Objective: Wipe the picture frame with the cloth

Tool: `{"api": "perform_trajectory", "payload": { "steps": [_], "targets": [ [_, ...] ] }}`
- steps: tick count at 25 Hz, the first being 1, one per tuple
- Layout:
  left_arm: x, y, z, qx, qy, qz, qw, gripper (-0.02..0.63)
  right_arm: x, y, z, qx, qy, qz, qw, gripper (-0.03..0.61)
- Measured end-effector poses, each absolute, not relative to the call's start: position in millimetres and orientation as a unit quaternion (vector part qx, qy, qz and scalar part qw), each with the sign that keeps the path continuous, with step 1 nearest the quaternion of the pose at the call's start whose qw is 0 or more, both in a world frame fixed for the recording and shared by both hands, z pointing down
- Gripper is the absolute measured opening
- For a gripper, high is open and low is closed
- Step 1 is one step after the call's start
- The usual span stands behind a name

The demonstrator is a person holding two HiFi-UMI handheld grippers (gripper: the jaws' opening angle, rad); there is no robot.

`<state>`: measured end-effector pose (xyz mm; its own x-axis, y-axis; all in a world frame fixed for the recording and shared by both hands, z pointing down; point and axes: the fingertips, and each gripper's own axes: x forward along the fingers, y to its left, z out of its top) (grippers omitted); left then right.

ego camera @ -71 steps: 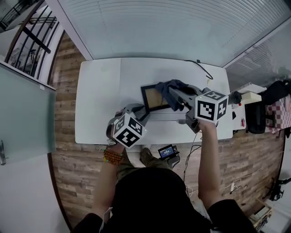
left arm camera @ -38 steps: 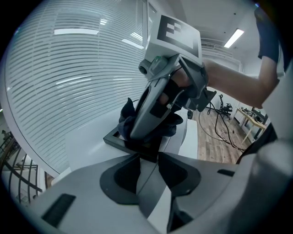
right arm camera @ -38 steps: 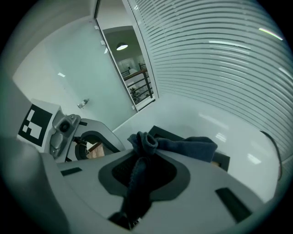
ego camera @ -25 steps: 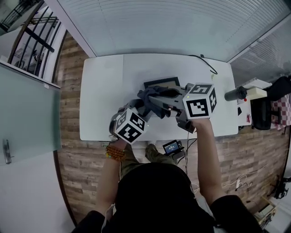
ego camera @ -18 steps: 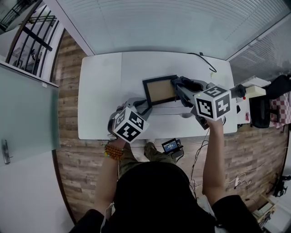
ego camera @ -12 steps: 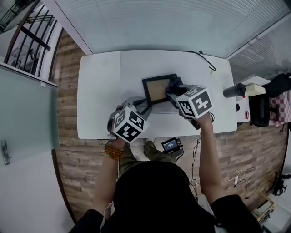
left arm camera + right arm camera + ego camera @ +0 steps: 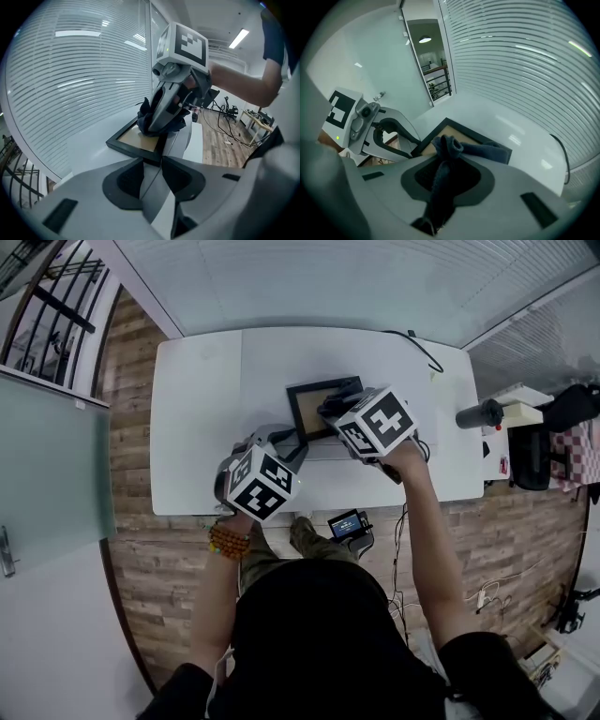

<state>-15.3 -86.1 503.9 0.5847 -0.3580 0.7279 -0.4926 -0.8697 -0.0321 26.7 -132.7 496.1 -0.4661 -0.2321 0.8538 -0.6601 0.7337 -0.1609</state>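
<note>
wiping stage: the cloth (image 7: 451, 149) is resting on the picture frame (image 7: 309, 407), so the wipe is looking under way rather than finished.
right claw (image 7: 446, 165): is clenching a bunched fold of the dark cloth, and the loose end is trailing over the frame towards its far right corner.
left claw (image 7: 161, 161): is gripping the frame's near edge and steadying it.
frame: is sitting near the middle of the white surface (image 7: 197, 427), tan panel facing up, its near edge looking slightly lifted in the left claw.
done: the cloth is already taken up and is touching the right part of the panel.
left: the panel's left part and the black border are showing bare, so strokes across them are probably remaining. no view is showing how clean any part is.
</note>
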Motion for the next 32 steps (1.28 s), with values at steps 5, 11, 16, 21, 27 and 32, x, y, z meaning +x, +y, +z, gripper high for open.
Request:
{"api": "perform_trajectory", "payload": {
  "steps": [5, 11, 16, 21, 27, 32],
  "targets": [
    [-16, -85, 505, 0.886, -0.239, 0.388, 0.090, 0.126, 1, -125, 495, 0.253, -0.833, 0.223, 0.440, 0.048],
    [-15, -87, 505, 0.886, -0.238, 0.388, 0.093, 0.127, -27, -120, 494, 0.214, -0.846, 0.222, 0.436, 0.048],
    [-13, -87, 505, 0.886, -0.242, 0.385, 0.087, 0.127, -26, -116, 479, 0.171, -0.881, 0.307, 0.316, 0.048],
    [-15, -86, 504, 0.888, -0.237, 0.387, 0.073, 0.123, 7, -124, 425, 0.156, -0.919, 0.337, 0.132, 0.048],
    [-9, -82, 474, 0.904, -0.239, 0.353, -0.002, 0.121, 84, -183, 386, 0.297, -0.925, 0.074, 0.227, 0.048],
    [8, -89, 469, 0.906, -0.191, 0.375, -0.034, 0.184, 84, -200, 425, 0.295, -0.904, 0.016, 0.310, 0.048]
  ]
}}
